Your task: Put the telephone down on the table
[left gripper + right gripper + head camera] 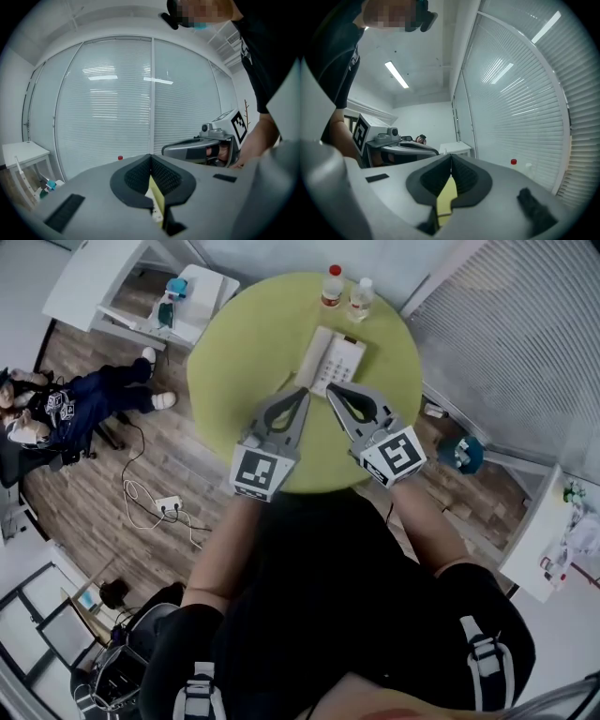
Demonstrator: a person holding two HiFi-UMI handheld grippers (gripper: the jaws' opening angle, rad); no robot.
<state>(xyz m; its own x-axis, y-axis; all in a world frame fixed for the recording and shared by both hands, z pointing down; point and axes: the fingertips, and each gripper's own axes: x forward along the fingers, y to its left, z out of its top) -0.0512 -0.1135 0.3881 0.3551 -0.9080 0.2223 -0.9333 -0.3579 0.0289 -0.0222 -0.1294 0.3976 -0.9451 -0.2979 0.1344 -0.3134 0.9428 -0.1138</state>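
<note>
A white telephone (330,360) lies flat on the round green table (244,343), handset on its left side. My left gripper (302,390) and right gripper (331,388) hover side by side just short of the phone's near edge. Both are shut with nothing between the jaws. In the left gripper view the jaws (151,158) meet at the tip, with a sliver of green table and white phone showing below them. The right gripper (201,147) appears beside them. In the right gripper view the jaws (451,158) are likewise closed, and the left gripper (396,143) shows at the left.
Two small bottles, one red-capped (332,285) and one clear (360,298), stand at the table's far edge behind the phone. Window blinds (506,343) run along the right. A white side table (187,296) stands at the far left, and a person sits at the left (84,399).
</note>
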